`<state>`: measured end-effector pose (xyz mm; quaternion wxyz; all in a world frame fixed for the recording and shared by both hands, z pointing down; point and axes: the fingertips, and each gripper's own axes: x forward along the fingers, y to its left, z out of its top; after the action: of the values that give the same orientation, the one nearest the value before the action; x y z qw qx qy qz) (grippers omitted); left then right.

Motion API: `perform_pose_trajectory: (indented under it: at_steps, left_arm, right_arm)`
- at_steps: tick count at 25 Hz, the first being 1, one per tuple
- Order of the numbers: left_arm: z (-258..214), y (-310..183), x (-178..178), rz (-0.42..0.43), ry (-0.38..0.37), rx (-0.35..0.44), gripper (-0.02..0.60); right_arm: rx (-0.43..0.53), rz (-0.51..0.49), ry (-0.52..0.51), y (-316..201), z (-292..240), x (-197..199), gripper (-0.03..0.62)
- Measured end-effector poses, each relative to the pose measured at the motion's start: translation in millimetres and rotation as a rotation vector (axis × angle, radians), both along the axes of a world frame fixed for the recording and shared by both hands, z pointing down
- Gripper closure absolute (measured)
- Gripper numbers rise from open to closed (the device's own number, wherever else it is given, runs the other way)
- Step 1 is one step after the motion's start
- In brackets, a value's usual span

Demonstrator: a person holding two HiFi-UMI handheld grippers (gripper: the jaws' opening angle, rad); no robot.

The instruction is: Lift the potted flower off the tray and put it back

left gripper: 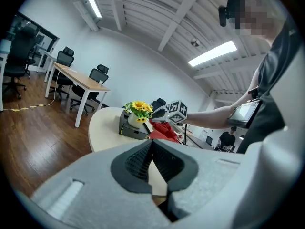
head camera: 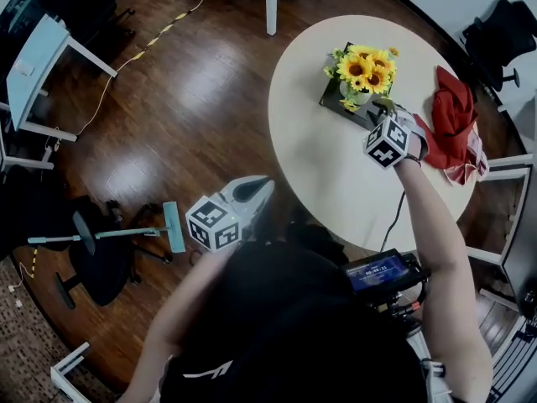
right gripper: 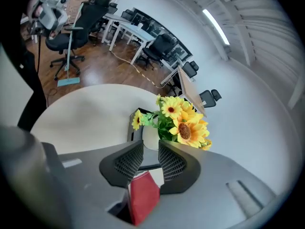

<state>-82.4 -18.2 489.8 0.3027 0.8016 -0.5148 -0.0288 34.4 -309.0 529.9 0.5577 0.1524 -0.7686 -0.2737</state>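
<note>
Head view: the potted flower [head camera: 365, 70] stands on its tray [head camera: 336, 101] near the table's [head camera: 319, 175] far edge, with the right gripper [head camera: 386, 109] just beside it. Left gripper view: the left gripper [left gripper: 151, 149] is closed and empty, away from the table. Right gripper view: the jaws are apart, holding nothing. Closing on the stems could tip the plant.

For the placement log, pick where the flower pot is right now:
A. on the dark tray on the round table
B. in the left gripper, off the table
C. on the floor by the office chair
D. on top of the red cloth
A: the flower pot stands on the dark tray on the round table, and the right gripper is open just short of it.
</note>
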Motion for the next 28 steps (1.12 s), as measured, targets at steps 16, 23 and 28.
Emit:
perform_pose_trajectory:
  at_steps: [16,23,28]
  left_arm:
    - [-12,43,37,0.264,-0.005,0.082,0.577]
    - [-8,59,74,0.407,0.0,0.09,0.577]
    - [-7,60,102,0.456,-0.003,0.08,0.577]
  right_arm:
    - [-0.485,0.353,-0.93,220,-60,71,0.591]
    - [-0.525,0.328,-1.199,289,-79,80,0.592]
    - [-0.525,0.353,-1.245,308,-71,88,0.593]
